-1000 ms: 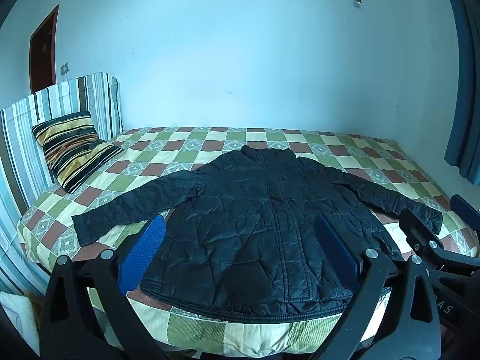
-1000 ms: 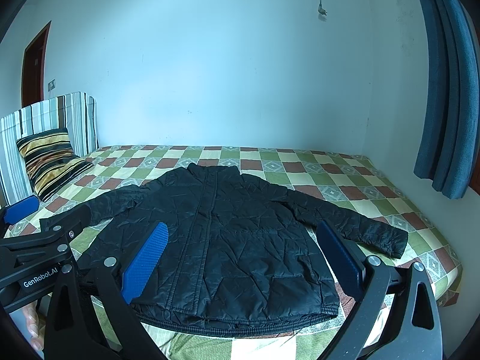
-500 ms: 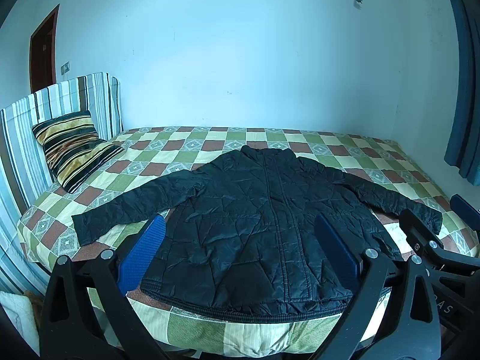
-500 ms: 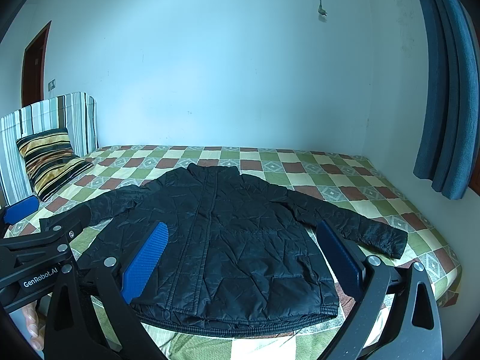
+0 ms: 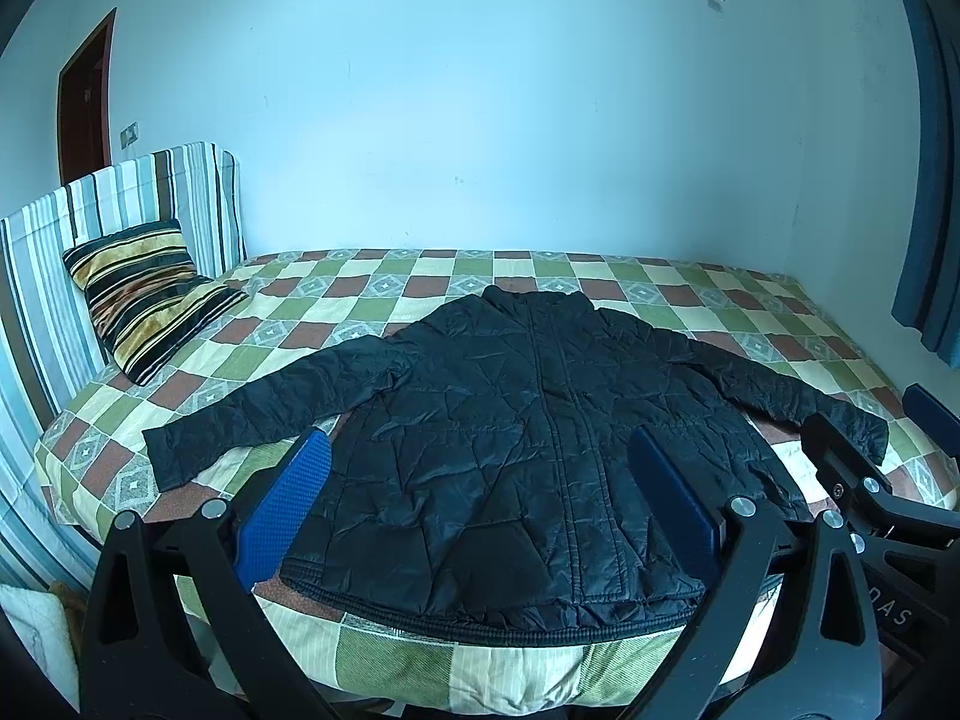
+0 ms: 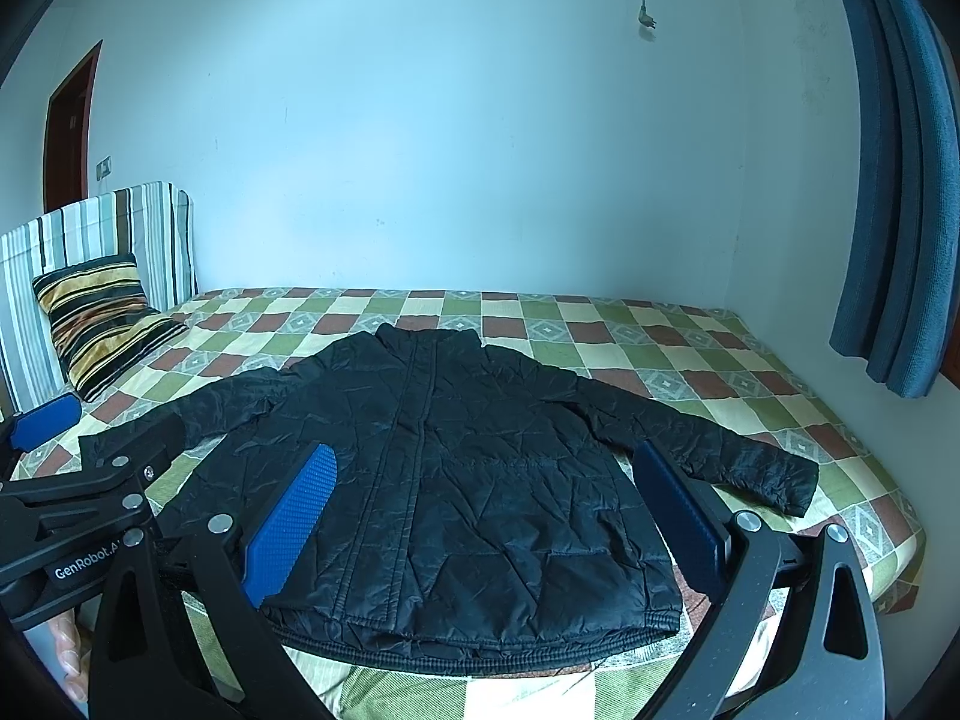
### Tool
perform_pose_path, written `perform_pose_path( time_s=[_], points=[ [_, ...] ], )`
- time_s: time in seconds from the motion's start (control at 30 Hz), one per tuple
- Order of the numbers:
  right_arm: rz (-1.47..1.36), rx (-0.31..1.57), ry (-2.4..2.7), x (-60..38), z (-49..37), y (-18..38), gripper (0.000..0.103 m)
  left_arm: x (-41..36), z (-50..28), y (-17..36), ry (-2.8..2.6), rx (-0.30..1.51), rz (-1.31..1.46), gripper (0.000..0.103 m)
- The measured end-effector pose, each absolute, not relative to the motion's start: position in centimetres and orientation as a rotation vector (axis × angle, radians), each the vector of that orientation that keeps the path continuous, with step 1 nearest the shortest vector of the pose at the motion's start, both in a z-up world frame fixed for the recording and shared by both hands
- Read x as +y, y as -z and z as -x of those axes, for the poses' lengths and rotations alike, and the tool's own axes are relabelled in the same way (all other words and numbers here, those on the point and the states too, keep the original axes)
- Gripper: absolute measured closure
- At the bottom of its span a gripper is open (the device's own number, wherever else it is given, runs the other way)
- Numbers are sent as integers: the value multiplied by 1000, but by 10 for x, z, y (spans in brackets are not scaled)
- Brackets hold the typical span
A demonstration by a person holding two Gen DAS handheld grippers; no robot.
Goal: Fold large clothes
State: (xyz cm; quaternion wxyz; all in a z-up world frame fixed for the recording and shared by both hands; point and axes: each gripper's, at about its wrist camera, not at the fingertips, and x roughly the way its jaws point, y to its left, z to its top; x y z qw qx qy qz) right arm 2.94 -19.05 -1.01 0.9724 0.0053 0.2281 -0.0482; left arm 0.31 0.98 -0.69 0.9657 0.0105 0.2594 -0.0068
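Note:
A black quilted jacket [image 5: 516, 456] lies flat on the checkered bed, front up, collar away from me, both sleeves spread out; it also shows in the right wrist view [image 6: 456, 468]. My left gripper [image 5: 480, 456] is open and empty, held above the near edge of the bed in front of the jacket's hem. My right gripper [image 6: 486, 468] is open and empty too, to the right of the left one. The right gripper's side shows at the right edge of the left wrist view [image 5: 888, 480].
The bed [image 5: 708, 306] has a green, brown and cream checkered cover. A striped pillow [image 5: 144, 294] leans on a striped headboard [image 5: 72, 228] at the left. A blue curtain [image 6: 894, 180] hangs at the right. A brown door [image 5: 84, 102] is at the far left.

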Motion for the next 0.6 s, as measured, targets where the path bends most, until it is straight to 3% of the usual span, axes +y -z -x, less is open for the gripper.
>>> perform_pose_path(
  time_s=[0.3, 0.6],
  points=[
    [-6, 513, 95, -197, -50, 30, 5, 8, -29, 27, 32, 581, -37, 4],
    [-83, 631, 197, -257, -101, 77, 5, 28, -96, 81, -20, 726, -22, 4]
  ],
)
